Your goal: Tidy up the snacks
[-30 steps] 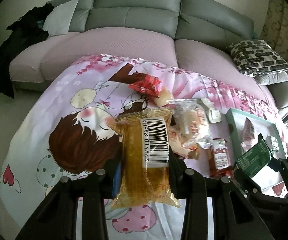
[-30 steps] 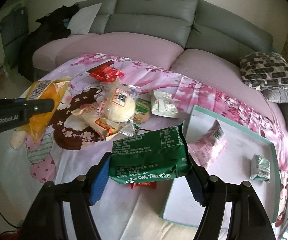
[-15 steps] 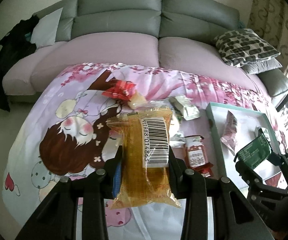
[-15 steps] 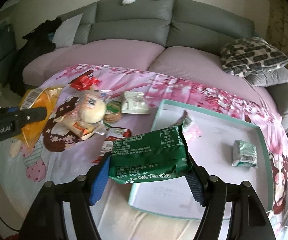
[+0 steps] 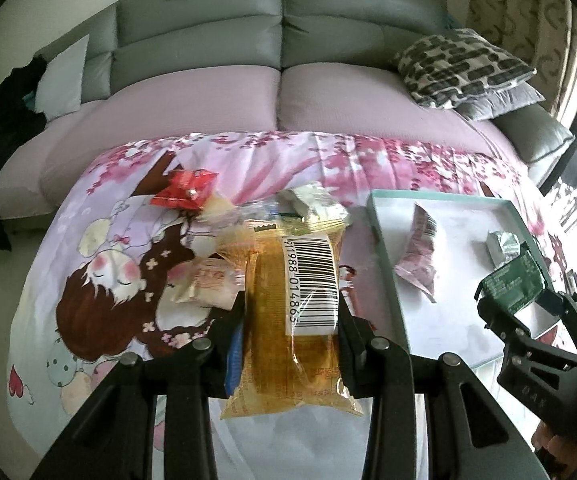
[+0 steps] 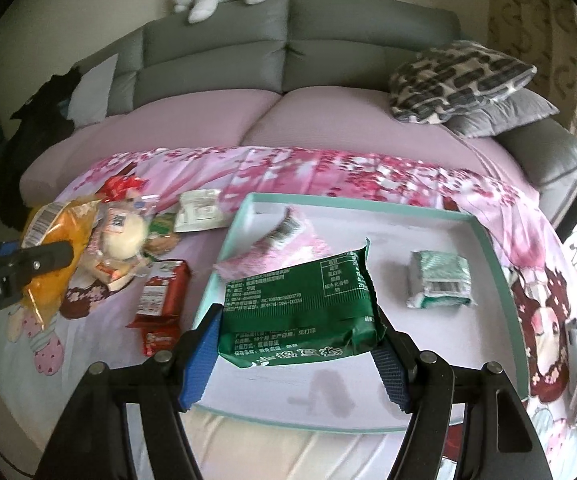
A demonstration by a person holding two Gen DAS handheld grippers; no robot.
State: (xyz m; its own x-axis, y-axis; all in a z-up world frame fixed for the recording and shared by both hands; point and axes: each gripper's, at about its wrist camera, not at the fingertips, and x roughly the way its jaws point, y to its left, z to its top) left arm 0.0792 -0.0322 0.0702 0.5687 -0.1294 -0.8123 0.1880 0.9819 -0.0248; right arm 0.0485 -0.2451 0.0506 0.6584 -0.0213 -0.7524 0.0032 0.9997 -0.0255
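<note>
Both my grippers have swung across toward the teal tray [image 6: 232, 240]. Over the tray's near half, my right gripper [image 6: 298, 320] pinches the green packet [image 6: 300, 304]. Left of the tray, my left gripper [image 5: 290, 336] clamps the orange packet [image 5: 288, 320] above the loose snacks.
</note>
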